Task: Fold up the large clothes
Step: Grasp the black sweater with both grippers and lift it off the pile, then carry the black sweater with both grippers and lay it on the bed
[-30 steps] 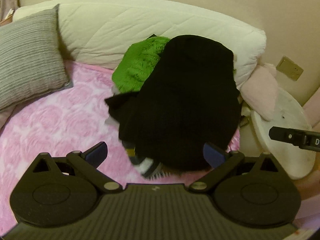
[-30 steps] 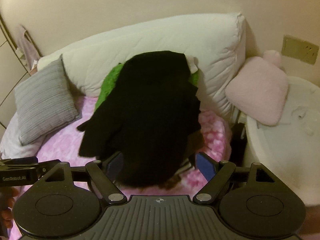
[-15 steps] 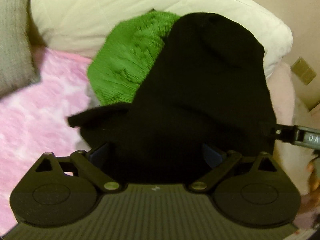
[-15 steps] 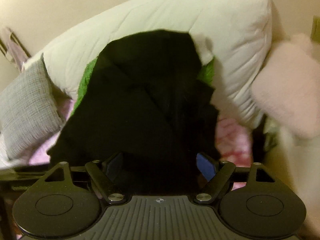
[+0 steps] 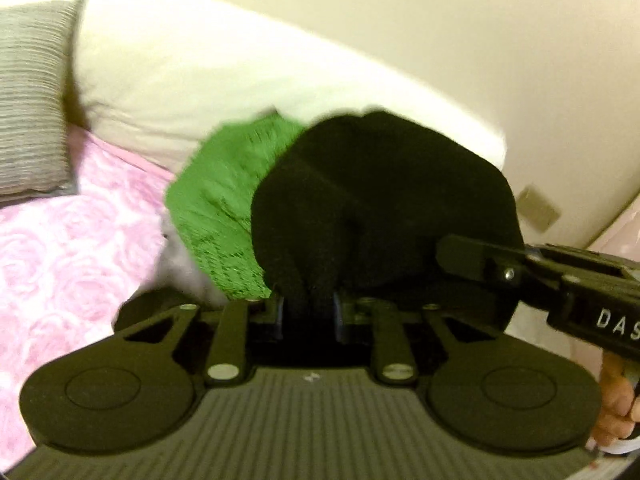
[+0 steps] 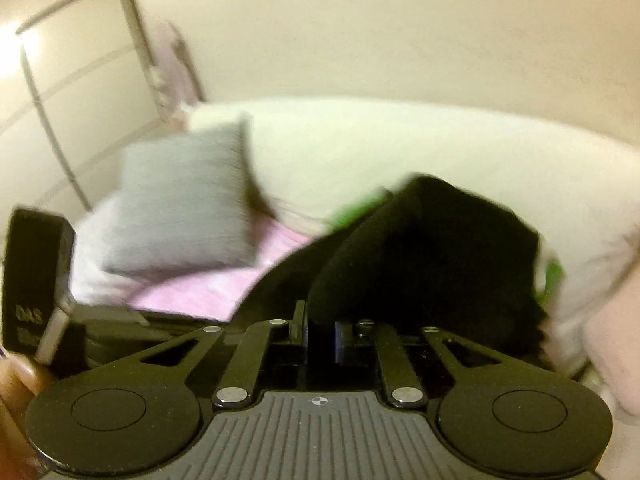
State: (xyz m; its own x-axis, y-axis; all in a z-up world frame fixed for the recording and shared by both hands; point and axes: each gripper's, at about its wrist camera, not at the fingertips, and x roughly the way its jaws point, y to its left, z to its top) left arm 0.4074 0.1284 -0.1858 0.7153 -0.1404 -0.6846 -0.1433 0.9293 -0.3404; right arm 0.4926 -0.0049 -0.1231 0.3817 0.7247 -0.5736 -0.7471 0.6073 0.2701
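At the far left of the left wrist view a grey ribbed cushion (image 5: 34, 96) leans by a long cream quilted bolster (image 5: 240, 80), with the pink rose-patterned bedspread (image 5: 68, 248) spread below them. Next along sits a bright green knitted garment (image 5: 224, 208), and draped over its right side is the task's thing, a large black knit garment (image 5: 384, 208), heaped on the bed against the bolster.

The left gripper (image 5: 308, 316) has just been closing: a second ago its jaws stood wide either side of the black heap, and now they are drawn nearly together with a fold of the black fabric pinched between the pads. Further right, the right gripper (image 5: 532, 276) reaches in from the edge of that view, its tip buried in the same black cloth, a hand (image 5: 616, 412) behind it.

In its own view (badly blurred), the right gripper (image 6: 320, 336) has likewise just been closing from wide to almost shut, and the black garment (image 6: 432, 256) runs straight into the narrow gap, so it appears clamped on a near edge.

So the change is from hovering to holding. With both near edges gripped, the garment looks ready to be lifted off the green one and spread flat; no folding has begun yet.
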